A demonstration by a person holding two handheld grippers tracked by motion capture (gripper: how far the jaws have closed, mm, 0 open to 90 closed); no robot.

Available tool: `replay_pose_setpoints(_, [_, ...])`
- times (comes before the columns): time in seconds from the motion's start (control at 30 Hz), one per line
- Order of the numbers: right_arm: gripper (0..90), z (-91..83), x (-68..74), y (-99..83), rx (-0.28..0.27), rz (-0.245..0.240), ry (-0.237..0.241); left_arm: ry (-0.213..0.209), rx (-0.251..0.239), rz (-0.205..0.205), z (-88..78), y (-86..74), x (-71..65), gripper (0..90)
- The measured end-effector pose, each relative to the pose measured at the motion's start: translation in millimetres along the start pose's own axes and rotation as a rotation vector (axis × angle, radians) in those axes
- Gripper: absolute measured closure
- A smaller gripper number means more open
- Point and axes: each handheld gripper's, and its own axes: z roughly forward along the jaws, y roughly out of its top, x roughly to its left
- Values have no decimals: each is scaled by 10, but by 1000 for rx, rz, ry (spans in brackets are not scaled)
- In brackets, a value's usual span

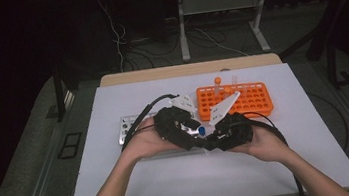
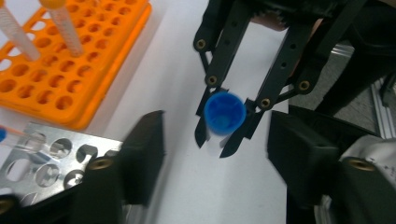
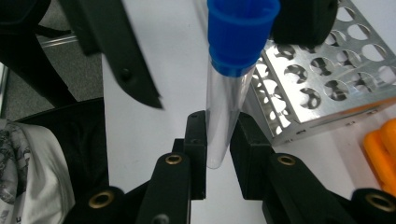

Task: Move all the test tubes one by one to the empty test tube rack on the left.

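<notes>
The right gripper (image 3: 217, 140) is clamped on the lower end of a clear plastic tube (image 3: 224, 116) with a blue cap (image 3: 240, 35), held just above the white table (image 1: 213, 184), in front of the person. The left gripper (image 2: 215, 144) faces it with its jaws spread wide on either side of the cap, holding nothing.

The tube looks light, stiff and smooth, so likely slippery and possibly crackable if squeezed hard. The cap looks the surer place to grip.

Its long axis runs from the right gripper toward the left one, cap end leading.

Beyond sit a metal rack (image 1: 128, 129) and, farther back, an orange rack (image 1: 258, 99) holding two tubes.
</notes>
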Motion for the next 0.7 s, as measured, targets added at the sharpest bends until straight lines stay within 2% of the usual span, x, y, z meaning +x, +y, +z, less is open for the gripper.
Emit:
replay_pose_setpoints(0.17, [762, 70, 19, 5, -5, 3, 13, -7, 11, -4, 16, -4, 13, 661])
replay_pose_setpoints(0.23, [761, 84, 24, 9, -8, -1, 8, -18, 13, -13, 19, -6, 28, 730])
replay_pose_setpoints(0.37, [751, 84, 23, 13, -20, 4, 10, -23, 8, -17, -6, 4, 38, 737])
replay_pose_setpoints(0.43, [692, 63, 26, 11, -27, 6, 10, -20, 8, -16, -43, 14, 48, 737])
replay_pose_setpoints(0.53, [635, 14, 14, -12, -36, 14, 5, -1, 15, -10, -108, 34, 71, 737])
replay_pose_setpoints(0.7, [554, -133, -30, -106, -71, 43, -30, 39, 5, -28, -234, 49, 138, 738])
